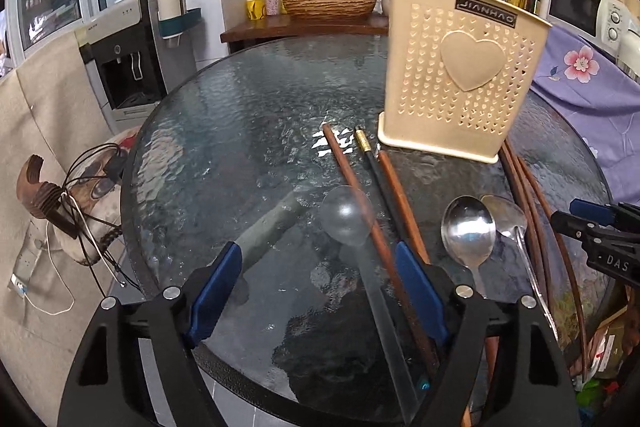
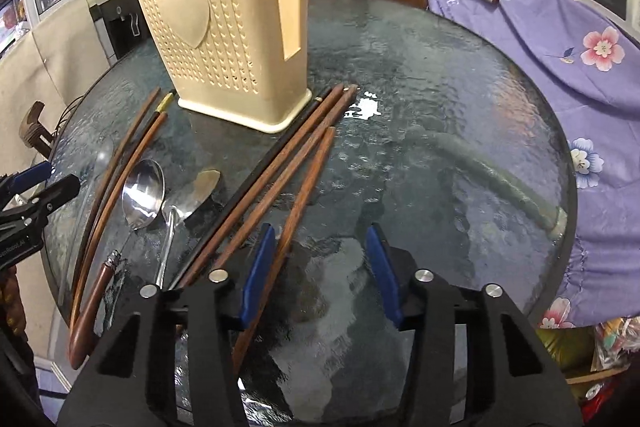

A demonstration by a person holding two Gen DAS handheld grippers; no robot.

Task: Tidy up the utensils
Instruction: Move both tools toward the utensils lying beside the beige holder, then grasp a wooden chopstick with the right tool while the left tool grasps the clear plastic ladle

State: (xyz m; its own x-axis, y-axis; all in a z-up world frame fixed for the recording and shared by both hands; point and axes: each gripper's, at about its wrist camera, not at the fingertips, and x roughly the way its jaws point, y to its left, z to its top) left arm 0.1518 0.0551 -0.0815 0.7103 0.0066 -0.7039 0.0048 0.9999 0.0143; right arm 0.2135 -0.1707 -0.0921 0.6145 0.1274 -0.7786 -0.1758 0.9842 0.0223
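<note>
Nearest our left wrist camera, the left gripper [image 1: 320, 291] stands wide open over the glass table [image 1: 224, 147], its blue pads [image 1: 216, 291] apart and pressing on nothing; a clear plastic spoon [image 1: 346, 221] and a brown chopstick [image 1: 360, 203] lie between them on the glass. We note two further chopsticks just beside that one, a dark one with a gold band [image 1: 370, 155] and a brown one [image 1: 400, 199], all pointing toward the base of the cream utensil holder [image 1: 460, 67], which stands upright on the table. To their right we record a steel spoon [image 1: 468, 231] lying beside a second, clear spoon [image 1: 506, 219]. In our right wrist view, the right gripper [image 2: 320, 267] is partly open, empty of any grip; one brown chopstick [image 2: 304, 187] runs along the inner face of its left pad [image 2: 258, 271], though we cannot tell whether they touch. We see three more chopsticks [image 2: 280, 155] lying together just left of it, reaching toward the holder's base. Purple floral cloth [image 2: 560, 39] borders the table's far right edge.
</note>
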